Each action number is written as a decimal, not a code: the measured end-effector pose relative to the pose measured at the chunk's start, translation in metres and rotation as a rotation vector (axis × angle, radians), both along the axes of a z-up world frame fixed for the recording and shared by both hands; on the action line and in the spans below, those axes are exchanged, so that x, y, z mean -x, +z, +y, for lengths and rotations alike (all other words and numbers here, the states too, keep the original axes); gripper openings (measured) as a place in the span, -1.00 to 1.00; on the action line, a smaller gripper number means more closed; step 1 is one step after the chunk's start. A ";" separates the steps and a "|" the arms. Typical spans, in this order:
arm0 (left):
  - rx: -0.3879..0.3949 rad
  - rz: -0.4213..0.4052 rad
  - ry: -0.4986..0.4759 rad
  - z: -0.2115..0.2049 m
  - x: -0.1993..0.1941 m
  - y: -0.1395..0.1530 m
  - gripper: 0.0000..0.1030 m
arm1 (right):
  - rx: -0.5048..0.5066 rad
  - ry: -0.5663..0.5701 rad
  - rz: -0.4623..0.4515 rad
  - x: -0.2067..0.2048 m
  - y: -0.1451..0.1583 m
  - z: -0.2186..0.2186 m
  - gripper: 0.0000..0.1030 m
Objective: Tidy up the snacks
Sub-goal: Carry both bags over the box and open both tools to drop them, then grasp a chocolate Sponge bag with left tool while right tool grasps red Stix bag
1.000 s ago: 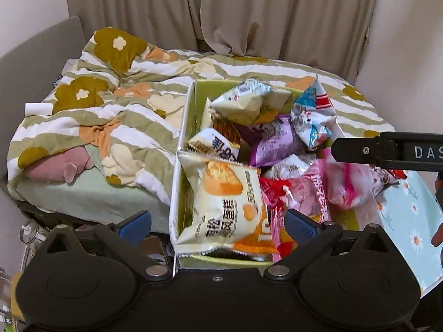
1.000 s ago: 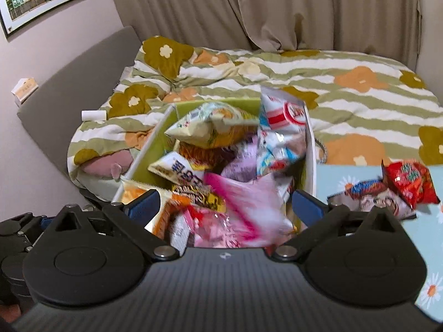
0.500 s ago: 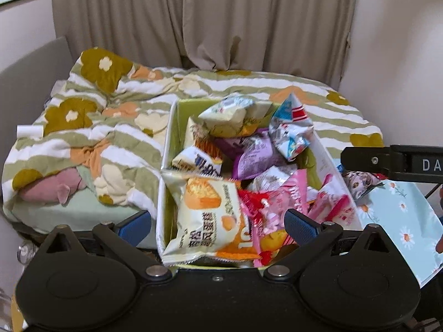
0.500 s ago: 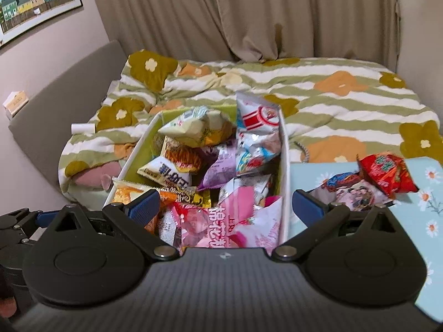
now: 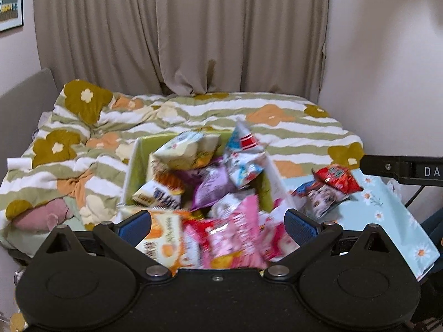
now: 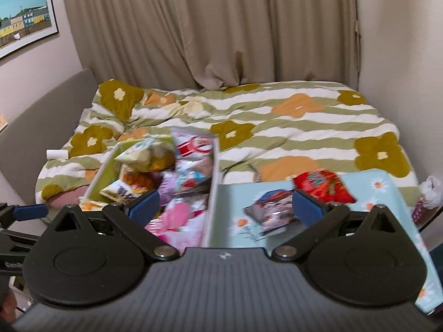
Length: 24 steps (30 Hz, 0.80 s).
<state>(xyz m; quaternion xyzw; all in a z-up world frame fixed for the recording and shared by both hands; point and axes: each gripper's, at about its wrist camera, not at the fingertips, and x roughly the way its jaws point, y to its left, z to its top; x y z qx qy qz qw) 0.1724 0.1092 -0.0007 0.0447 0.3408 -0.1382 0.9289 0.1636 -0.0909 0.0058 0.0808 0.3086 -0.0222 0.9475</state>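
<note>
the green-lined box (image 5: 138,163) is sitting at the bed's near edge, holding a heap of snack packets, presumably so they are gathered in one container, while the pale blue daisy-print surface (image 6: 387,193) just beside it is carrying a red packet (image 6: 324,185) and a silver packet (image 6: 274,210) not yet boxed. both the left gripper (image 5: 218,222) and right gripper (image 6: 225,203) are hovering spread wide and gripping nothing, likely readying for those two.

pink snack packets (image 5: 235,235) motion-blurred, framed picture (image 5: 11,2) cut off
</note>
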 end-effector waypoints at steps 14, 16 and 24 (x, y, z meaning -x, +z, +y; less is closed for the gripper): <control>0.045 0.035 0.058 -0.146 -0.023 -0.006 1.00 | -0.001 0.063 0.022 -0.028 -0.002 -0.148 1.00; 0.045 0.055 0.074 -0.168 -0.032 -0.013 1.00 | -0.007 0.084 0.039 -0.040 -0.008 -0.167 1.00; 0.042 0.182 0.170 -0.229 -0.081 -0.061 1.00 | -0.085 0.162 0.141 -0.106 -0.047 -0.219 1.00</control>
